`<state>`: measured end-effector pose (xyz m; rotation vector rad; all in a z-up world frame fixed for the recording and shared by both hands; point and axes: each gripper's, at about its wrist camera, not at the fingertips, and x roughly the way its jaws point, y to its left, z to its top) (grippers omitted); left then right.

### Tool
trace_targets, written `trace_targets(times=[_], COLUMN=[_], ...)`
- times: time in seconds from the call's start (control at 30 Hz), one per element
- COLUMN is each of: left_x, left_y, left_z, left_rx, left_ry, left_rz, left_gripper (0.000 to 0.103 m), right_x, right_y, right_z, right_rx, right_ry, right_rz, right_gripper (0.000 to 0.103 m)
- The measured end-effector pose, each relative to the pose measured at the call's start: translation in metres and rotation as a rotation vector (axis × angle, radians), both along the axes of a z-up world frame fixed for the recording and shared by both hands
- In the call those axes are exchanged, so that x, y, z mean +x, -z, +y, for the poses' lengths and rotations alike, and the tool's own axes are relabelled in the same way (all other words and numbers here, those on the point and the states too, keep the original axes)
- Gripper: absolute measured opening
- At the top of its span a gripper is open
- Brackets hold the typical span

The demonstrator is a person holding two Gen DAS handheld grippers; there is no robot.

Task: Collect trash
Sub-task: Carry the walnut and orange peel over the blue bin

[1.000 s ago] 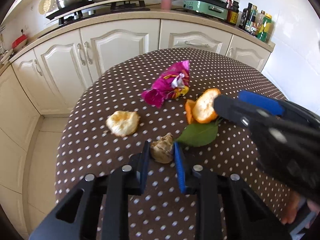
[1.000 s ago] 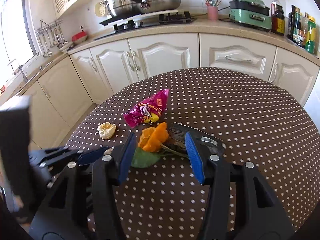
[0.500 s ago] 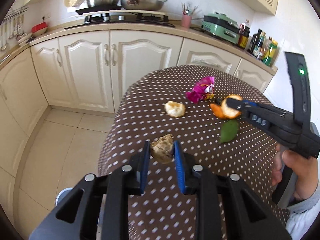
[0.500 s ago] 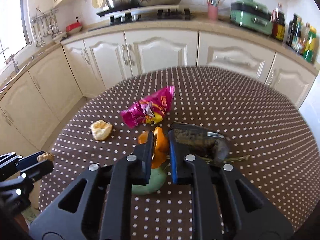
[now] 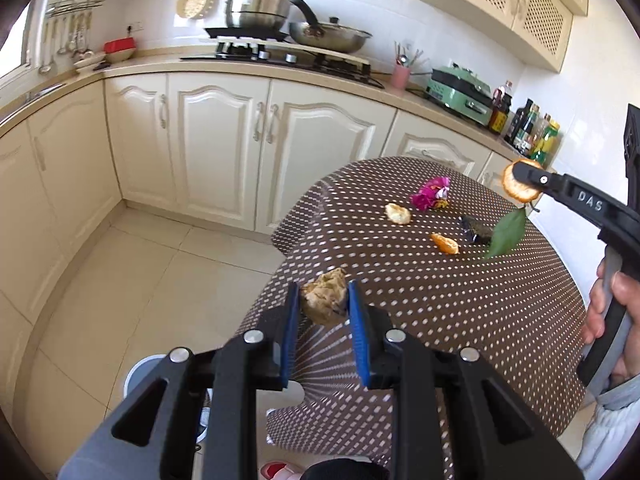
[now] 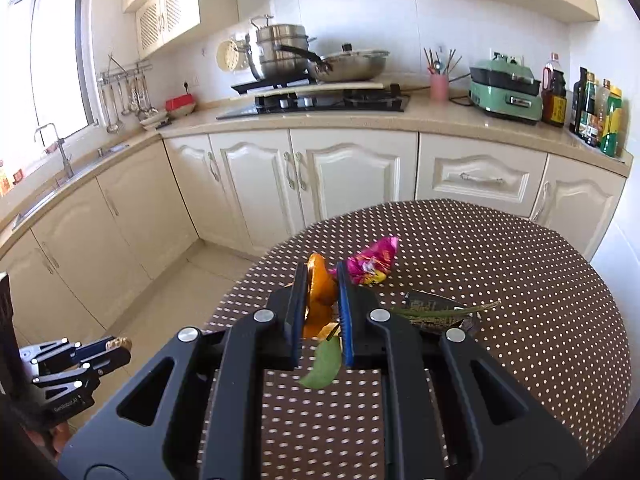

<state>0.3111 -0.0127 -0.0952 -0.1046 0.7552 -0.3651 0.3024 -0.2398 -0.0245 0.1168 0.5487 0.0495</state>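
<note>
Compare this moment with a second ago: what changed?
The right hand-held gripper closed on the orange peel and lifted it, leaf dangling. The left hand-held gripper carried its brown lump off past the table edge. The pink wrapper stayed put.

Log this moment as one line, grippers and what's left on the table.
left gripper: shut on brown lump | right gripper: shut on orange peel, leaf dangling | table: pink wrapper, two peel pieces, dark packet

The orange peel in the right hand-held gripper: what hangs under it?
A green leaf hangs under the orange peel on a thin stem; the right hand-held gripper covers where it joins.
</note>
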Motion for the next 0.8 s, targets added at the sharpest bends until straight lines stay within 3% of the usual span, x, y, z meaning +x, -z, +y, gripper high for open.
trace_targets(times=[0.2, 0.4, 0.57, 0.8], left_x=[-0.024, -0.043, -0.052, -0.057], left_y=[0.006, 0.035, 0.087, 0.175], left_z=[0.055, 0.121, 0.185, 0.248], left_rx=[-0.031, -0.038, -0.051, -0.048], left_ry=[-0.072, -0.177, -0.286, -0.422], left_rz=[0.001, 0.05, 0.151, 0.319], left_gripper=[0.023, 0.023, 0.023, 0.023], right_x=[-0.023, -0.033, -0.024, 0.004], right_y=[-0.011, 0.012, 0.063, 0.184], right_z=[0.064, 0.176, 0.259, 0.339], right_rx=[-0.01, 0.003, 0.04, 0.041], right_ry=[-0.131, -0.364, -0.503, -0.572], right_rz=[-0.041, -0.002, 0.11, 0.353], right_gripper=[0.015, 0.015, 0.015, 0.015])
